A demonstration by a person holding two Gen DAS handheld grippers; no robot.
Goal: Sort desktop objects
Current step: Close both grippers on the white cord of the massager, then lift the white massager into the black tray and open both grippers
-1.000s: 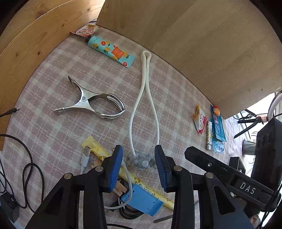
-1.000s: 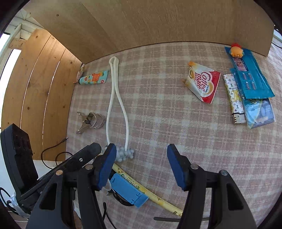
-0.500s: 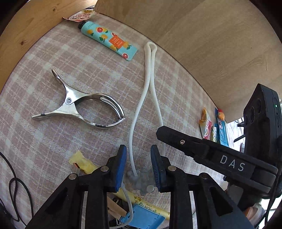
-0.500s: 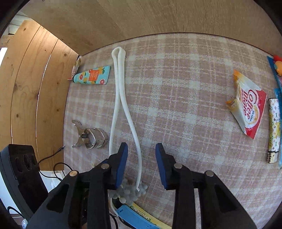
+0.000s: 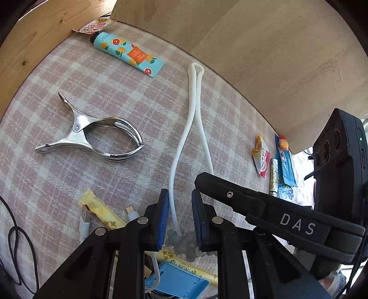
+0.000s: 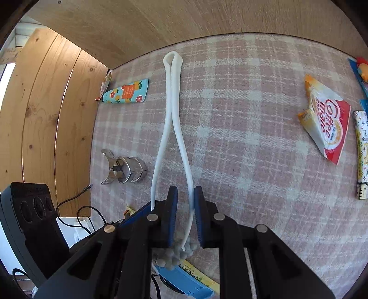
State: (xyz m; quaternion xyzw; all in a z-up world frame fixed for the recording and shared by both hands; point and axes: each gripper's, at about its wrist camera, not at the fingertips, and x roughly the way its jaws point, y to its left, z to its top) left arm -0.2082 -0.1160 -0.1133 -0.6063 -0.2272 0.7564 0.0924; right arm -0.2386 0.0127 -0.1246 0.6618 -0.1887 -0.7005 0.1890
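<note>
Both views sit on my wrists, angled steeply down along my fingers, close over the checked cloth (image 5: 128,108). Landmark: the white looped massager (image 5: 194,96). My left view looks up its length from the beaded end, with the wooden back panel (image 5: 264,46) beyond the loop. My right view, just beside it, takes the same line, the same panel (image 6: 184,20) beyond. Shared: massager (image 6: 171,103), steel clamp (image 5: 96,135) left of it, orange-print tube (image 5: 128,53) near the loop, coffee sachet (image 6: 326,126) well right.
</note>
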